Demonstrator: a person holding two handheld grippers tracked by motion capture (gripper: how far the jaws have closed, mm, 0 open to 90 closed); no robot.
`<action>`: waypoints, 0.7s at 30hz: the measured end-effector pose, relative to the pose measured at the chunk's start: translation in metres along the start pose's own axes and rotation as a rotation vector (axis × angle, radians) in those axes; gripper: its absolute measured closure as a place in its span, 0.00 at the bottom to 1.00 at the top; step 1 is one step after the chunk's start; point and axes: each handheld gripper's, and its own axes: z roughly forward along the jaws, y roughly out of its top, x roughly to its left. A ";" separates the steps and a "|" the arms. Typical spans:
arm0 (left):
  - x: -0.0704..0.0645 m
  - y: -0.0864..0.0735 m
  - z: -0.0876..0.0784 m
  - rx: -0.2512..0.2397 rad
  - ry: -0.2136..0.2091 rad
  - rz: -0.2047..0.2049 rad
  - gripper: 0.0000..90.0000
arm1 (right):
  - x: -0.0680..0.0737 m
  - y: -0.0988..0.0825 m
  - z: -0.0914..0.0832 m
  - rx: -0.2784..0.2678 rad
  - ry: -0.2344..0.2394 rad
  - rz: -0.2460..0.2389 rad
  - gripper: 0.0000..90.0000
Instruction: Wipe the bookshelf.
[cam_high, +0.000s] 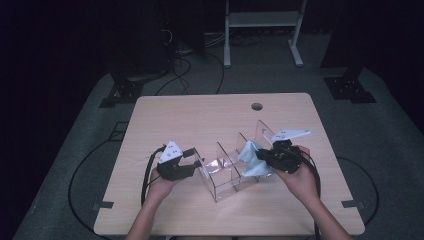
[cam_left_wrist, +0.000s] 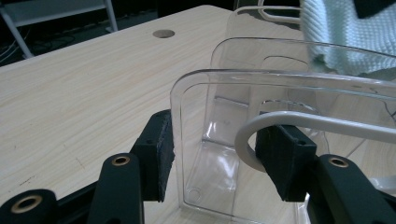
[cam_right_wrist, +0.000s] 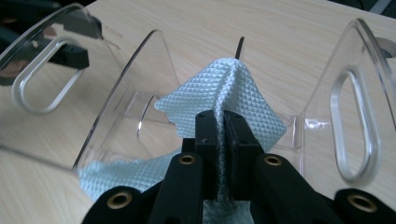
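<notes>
While the right claw (cam_right_wrist: 223, 135) pinches a pale blue cloth (cam_right_wrist: 219, 93) hard between its pads, that cloth hangs inside the clear acrylic organiser (cam_high: 227, 167), in a compartment toward its right end. At the other end, the left claw (cam_left_wrist: 215, 158) straddles and holds the end wall. Wiping looks under way, not finished; the remaining compartments seem bare. All this sits near the desk's (cam_high: 200, 115) front edge, about mid-width.
</notes>
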 end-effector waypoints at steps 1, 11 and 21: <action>0.000 0.000 0.000 0.001 -0.001 -0.001 0.53 | -0.001 0.002 0.002 -0.001 0.000 0.003 0.94; 0.001 0.000 0.000 -0.003 -0.001 -0.012 0.53 | 0.000 0.018 -0.001 -0.044 -0.011 -0.001 0.94; -0.001 0.000 0.001 -0.003 0.004 -0.017 0.53 | 0.031 0.008 -0.038 -0.076 0.077 -0.028 0.94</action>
